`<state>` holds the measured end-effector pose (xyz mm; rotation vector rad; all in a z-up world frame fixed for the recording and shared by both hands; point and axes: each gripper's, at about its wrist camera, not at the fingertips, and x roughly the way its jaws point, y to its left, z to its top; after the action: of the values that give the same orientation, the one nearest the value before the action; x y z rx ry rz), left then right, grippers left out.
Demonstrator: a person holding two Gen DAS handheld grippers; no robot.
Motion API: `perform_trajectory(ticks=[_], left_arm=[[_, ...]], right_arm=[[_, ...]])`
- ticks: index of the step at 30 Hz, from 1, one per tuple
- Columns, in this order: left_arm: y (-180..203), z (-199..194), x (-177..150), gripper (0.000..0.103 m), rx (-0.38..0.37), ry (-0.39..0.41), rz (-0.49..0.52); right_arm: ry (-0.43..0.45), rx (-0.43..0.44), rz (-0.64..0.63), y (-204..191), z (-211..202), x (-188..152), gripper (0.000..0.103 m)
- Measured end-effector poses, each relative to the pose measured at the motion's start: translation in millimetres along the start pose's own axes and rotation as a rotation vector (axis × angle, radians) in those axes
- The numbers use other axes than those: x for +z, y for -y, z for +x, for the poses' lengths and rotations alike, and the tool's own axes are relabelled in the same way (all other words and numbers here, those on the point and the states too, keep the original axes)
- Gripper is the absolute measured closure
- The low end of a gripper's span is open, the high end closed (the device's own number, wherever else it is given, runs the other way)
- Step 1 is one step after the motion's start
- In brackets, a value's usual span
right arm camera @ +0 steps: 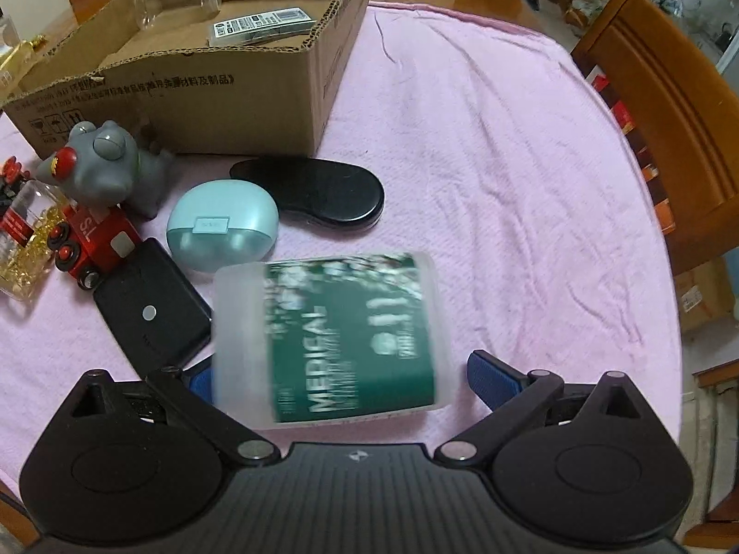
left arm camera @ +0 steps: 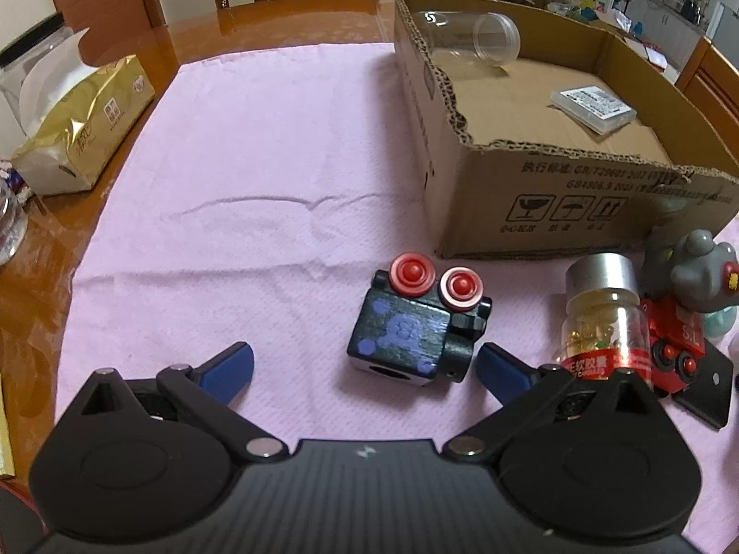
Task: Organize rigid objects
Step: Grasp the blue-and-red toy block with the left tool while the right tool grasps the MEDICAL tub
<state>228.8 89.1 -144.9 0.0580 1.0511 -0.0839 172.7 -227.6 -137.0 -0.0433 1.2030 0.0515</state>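
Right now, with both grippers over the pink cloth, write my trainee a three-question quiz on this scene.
1. True or false: the cardboard box already holds a clear jar lying on its side.
2. What lies between the fingers of the right gripper? A) the teal case B) a white bottle with a green label C) the black oval case
3. Fill in: the black toy block ahead of the left gripper has two ___ wheels on top.

Key: 1 true; 2 B; 3 red.
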Motion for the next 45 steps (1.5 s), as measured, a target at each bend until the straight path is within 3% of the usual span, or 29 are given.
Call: perform_trajectory(ticks=[12,18,28,42,45], left_arm=[[2.6,1.1,6.1,0.001,-0.052,0.022,0.128],[6.8,-2.0,8.4,0.017,-0.112,0.039,0.189],[13.7,-6.1,12.6,0.042,-0.142,0.037,0.241],[15.9,-6.3,15.9,0.047,-0.143,0.019,0.239],[15.4,-6.2,17.5,0.052,-0.142,0.012,0.235]], right_arm=[[0.065,0.017,-0.039,2.0,-2.1,-7.2,0.000],[0.071,0.018,-0.040,1.9,-3.8,-9.8,0.000],[0.059,0.017,-0.038,2.1,-3.7,-9.7,0.000],[-0.001,0.013,-0.095,-9.6,-4.7,16.1,0.000],[-0.007,0.000,-0.106,-12.1,-2.9,20.9,0.006]])
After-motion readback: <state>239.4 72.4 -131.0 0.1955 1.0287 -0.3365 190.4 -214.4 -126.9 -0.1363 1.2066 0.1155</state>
